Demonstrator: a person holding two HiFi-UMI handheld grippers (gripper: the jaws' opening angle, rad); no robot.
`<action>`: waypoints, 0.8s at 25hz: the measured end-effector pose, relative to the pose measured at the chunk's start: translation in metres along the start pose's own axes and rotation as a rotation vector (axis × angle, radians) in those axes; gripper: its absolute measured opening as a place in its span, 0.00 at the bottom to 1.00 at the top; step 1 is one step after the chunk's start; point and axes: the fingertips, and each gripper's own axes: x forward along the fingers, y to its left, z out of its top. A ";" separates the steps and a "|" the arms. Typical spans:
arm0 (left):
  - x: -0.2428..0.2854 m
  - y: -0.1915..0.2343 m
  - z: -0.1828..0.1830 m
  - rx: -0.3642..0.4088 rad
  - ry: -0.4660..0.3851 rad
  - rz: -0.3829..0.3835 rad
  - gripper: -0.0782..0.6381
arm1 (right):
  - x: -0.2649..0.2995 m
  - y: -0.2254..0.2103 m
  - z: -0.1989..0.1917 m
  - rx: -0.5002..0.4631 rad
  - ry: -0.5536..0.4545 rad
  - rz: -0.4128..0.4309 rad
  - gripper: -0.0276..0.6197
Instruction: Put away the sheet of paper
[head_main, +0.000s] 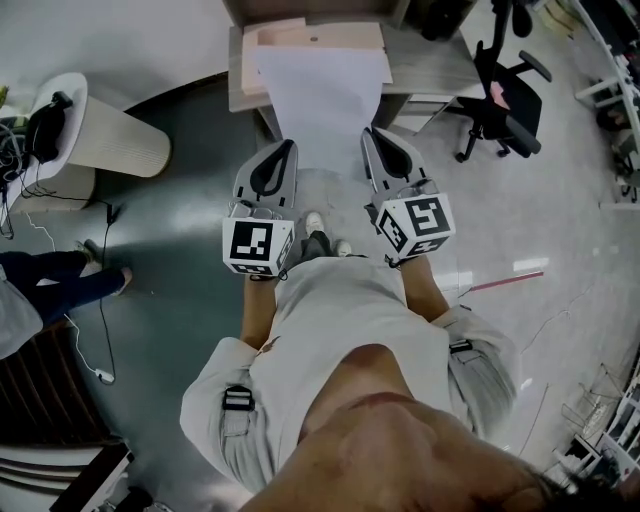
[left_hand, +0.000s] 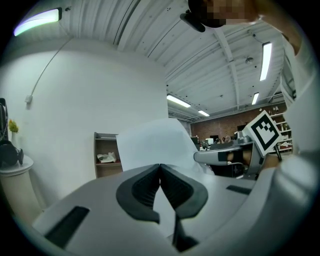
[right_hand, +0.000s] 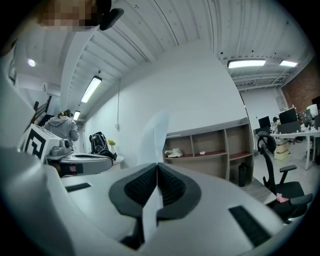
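A white sheet of paper (head_main: 325, 100) is held up in front of me by both grippers, one at each near corner. My left gripper (head_main: 289, 147) is shut on the sheet's left edge, my right gripper (head_main: 368, 133) on its right edge. In the left gripper view the paper (left_hand: 150, 142) rises out of the closed jaws of the left gripper (left_hand: 160, 167). The right gripper view shows the sheet (right_hand: 155, 132) edge-on, pinched in the right gripper (right_hand: 157, 167). The sheet's far end hangs over a pale wooden shelf unit (head_main: 420, 62).
A black office chair (head_main: 505, 100) stands at the right of the shelf unit. At the left is a white round stand (head_main: 105, 135) with a dark bag on it. A person's legs (head_main: 60, 280) and a floor cable (head_main: 100, 300) lie at the left. The open shelves (right_hand: 210, 145) hold small items.
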 end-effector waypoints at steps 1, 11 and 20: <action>0.005 0.005 0.000 -0.001 -0.001 -0.003 0.14 | 0.006 -0.001 0.001 -0.002 0.001 -0.003 0.07; 0.038 0.054 -0.001 -0.017 -0.008 -0.026 0.14 | 0.059 -0.010 0.005 -0.018 0.010 -0.041 0.07; 0.056 0.092 -0.004 -0.021 -0.010 -0.055 0.14 | 0.098 -0.005 0.003 -0.018 0.013 -0.071 0.07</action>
